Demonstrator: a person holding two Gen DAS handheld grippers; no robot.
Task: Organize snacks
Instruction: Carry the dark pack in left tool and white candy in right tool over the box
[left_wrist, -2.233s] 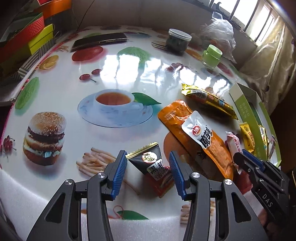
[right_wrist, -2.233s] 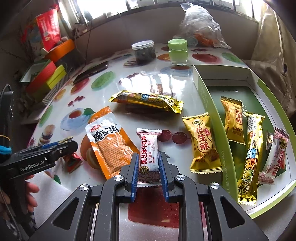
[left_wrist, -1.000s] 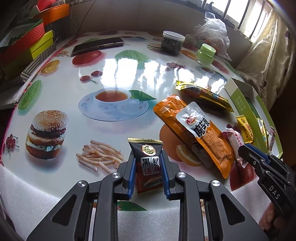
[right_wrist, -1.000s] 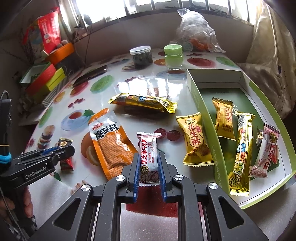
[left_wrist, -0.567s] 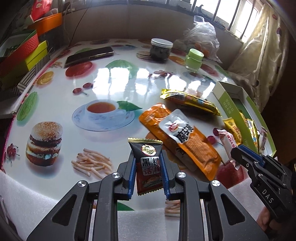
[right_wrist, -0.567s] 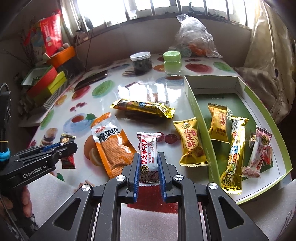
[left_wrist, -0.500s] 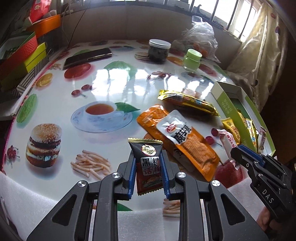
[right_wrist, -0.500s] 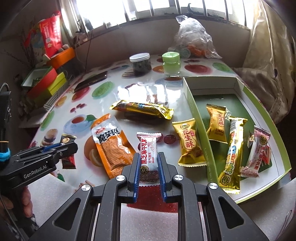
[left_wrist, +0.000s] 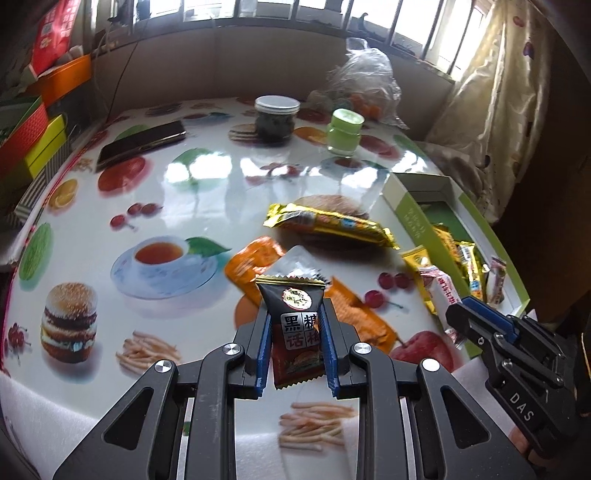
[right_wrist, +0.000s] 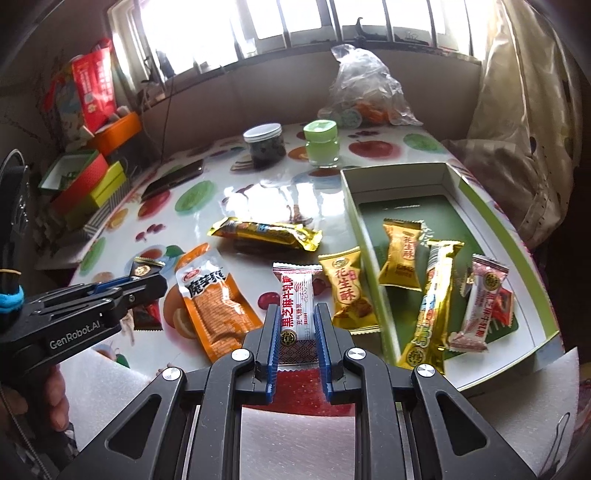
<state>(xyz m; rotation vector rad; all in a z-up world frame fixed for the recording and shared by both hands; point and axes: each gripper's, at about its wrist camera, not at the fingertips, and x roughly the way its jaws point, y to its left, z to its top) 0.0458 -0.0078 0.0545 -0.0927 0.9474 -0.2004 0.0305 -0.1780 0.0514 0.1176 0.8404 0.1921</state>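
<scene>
Left gripper (left_wrist: 295, 343): clamping narrowly on the black plum candy packet (left_wrist: 293, 325); holding it clear above the printed table (left_wrist: 207, 177).
Right gripper (right_wrist: 297, 345): pinching narrowly the lower half of the white sesame candy packet (right_wrist: 297, 299); packet's top end pointing away toward the gold bar (right_wrist: 264, 230).
Green box (right_wrist: 495, 221): sitting at the table's right edge, open-topped; far half lying bare; near half holding four wrapped snacks.
Left wall of box: standing just beside the gold peanut packet (right_wrist: 347, 288).
Orange pouch (right_wrist: 212, 295): lying flat between the two grippers.
Open room: showing as bare tabletop beyond the gold bar, reaching to the dark jar (right_wrist: 264, 144) and green jar (right_wrist: 321, 142).
</scene>
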